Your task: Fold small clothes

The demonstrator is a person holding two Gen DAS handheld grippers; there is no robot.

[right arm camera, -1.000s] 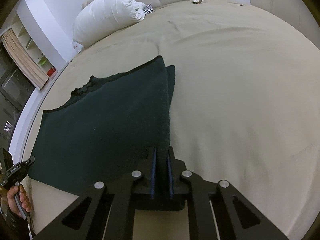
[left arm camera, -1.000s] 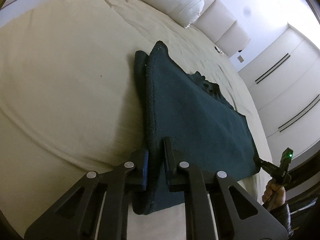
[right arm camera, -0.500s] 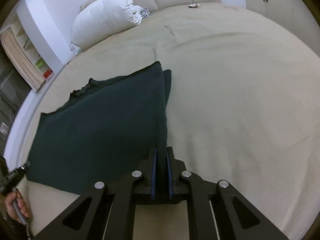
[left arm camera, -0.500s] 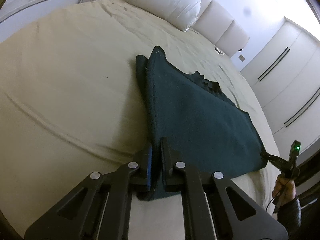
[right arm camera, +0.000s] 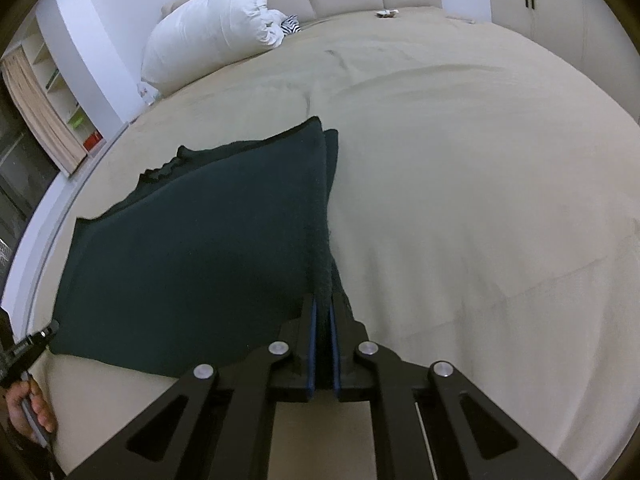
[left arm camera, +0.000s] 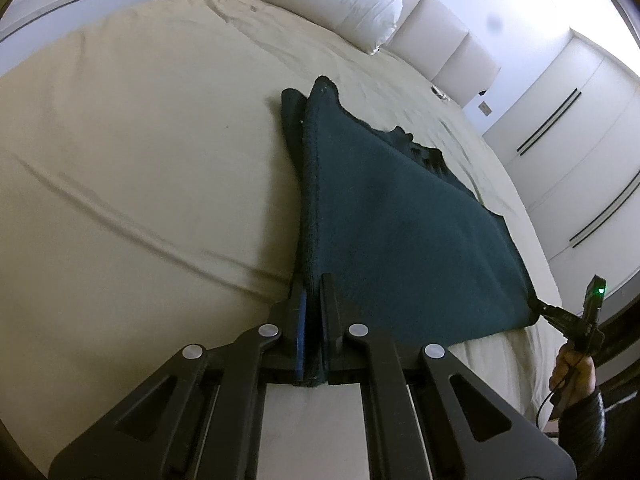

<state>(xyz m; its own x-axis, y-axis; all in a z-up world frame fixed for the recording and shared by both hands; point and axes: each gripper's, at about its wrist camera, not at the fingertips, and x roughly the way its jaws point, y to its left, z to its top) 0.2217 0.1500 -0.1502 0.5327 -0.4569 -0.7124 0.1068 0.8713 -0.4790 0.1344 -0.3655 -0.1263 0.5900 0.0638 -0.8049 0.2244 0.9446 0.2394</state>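
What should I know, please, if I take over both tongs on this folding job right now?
Left tongs: shut on a near corner of the dark green cloth.
Right tongs: shut on the other near corner.
The cloth lies on the beige bed, its near edge lifted and taut between the tongs, with a second layer showing underneath.
Done: both corners gripped.
Left: probably carry the near edge over to the far edge, lay it flat, release.

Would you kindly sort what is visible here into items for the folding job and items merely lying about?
For the job: dark green cloth, left gripper, right gripper.
Lying about: white pillow, striped item beside it, small object near the headboard.
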